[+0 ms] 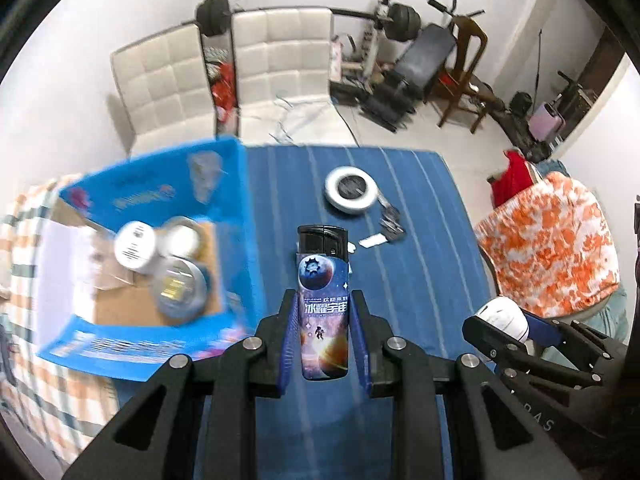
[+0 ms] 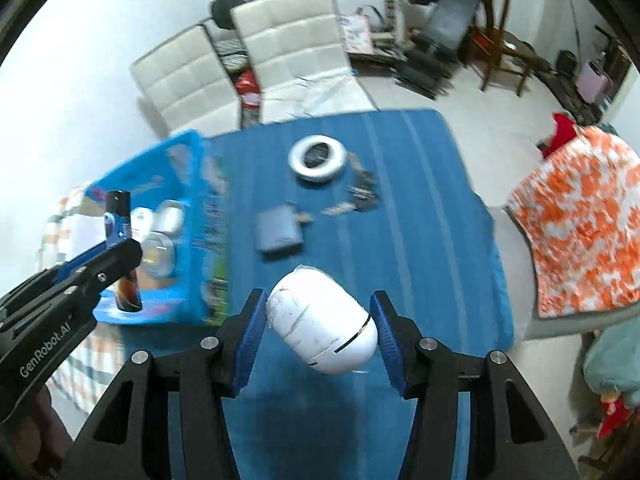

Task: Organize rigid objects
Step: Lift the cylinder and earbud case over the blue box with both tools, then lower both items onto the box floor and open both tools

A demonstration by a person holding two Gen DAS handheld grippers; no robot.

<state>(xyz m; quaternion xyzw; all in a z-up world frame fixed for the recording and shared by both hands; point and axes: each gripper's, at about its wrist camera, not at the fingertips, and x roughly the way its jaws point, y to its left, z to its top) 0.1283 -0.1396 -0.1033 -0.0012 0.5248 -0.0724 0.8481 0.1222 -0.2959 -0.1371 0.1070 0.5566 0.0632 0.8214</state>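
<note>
My left gripper [image 1: 324, 300] is shut on a tall lighter [image 1: 323, 300] with a space print and a black cap, held upright above the blue cloth, just right of the blue cardboard box [image 1: 244, 200]. In the right wrist view the lighter [image 2: 120, 236] hangs over the box [image 2: 200, 168]. My right gripper [image 2: 318, 304] is shut on a white capsule-shaped case [image 2: 322, 320], held above the cloth; it also shows in the left wrist view [image 1: 504, 316]. The box holds round tins [image 1: 178, 288] and a white jar [image 1: 134, 246].
On the blue striped cloth [image 2: 420, 220] lie a white ring-shaped object [image 2: 318, 158], a grey-blue pouch [image 2: 278, 232] and small dark metal bits [image 2: 362, 196]. An orange-patterned cloth [image 2: 580, 220] lies at the right. White chairs [image 2: 288, 44] stand behind the table.
</note>
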